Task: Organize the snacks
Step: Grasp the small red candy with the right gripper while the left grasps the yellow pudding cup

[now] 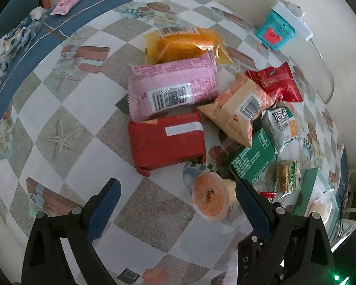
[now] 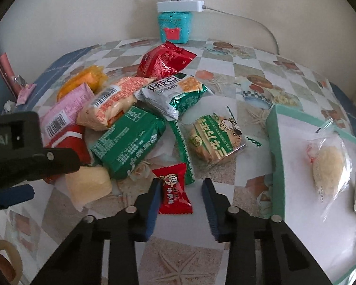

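A heap of snack packets lies on the checked tablecloth: an orange pack (image 1: 185, 45), a pink pack (image 1: 173, 87), a red pack (image 1: 166, 140), a beige bag (image 1: 239, 109) and a green pack (image 2: 128, 142). My left gripper (image 1: 178, 185) is open wide above the cloth. An orange jelly cup (image 1: 210, 197) lies between its fingers, close to the right one. My right gripper (image 2: 182, 182) straddles a small red candy (image 2: 174, 190). Its left pad is at the candy's edge and its right pad stands apart from it. A biscuit pack (image 2: 216, 137) lies just beyond.
A pale green tray (image 2: 276, 154) at the right holds a clear-wrapped pastry (image 2: 327, 163). A teal box (image 2: 173, 27) with a white power strip (image 2: 180, 4) on top stands by the wall. A small pink packet (image 1: 67, 3) and a crumpled wrapper (image 1: 19, 35) lie on the table's far left.
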A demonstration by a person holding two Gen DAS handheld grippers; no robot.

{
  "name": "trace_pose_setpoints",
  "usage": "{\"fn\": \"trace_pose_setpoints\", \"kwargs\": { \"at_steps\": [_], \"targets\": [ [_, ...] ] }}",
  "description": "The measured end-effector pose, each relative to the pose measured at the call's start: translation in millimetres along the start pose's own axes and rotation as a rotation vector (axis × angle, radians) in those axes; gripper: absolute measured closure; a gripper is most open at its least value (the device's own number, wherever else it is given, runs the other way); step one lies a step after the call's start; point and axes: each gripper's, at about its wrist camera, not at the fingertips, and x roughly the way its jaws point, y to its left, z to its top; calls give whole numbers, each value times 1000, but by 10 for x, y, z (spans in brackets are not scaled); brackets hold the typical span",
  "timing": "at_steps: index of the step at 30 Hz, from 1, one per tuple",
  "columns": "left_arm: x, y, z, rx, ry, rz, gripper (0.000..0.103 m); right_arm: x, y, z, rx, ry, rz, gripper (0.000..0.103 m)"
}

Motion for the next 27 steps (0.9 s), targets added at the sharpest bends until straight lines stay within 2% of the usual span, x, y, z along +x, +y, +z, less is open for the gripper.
{"fn": "trace_pose_setpoints", "kwargs": {
  "at_steps": [6,18,24,27],
  "targets": [
    [63,-95,-10,29,15,5,6,-12,-72,-7,12,-4,-12,78],
    [253,-423,-69,121,20,56,8,-35,-251,-40,26,10,-28,78],
    [320,-606,-119,163,11,86,32,-36,-290,-44,34,12,-24,78],
    [307,-681,-138,169,0,83,48,-39,-309,-46,36,13,-21,79]
  ]
}}
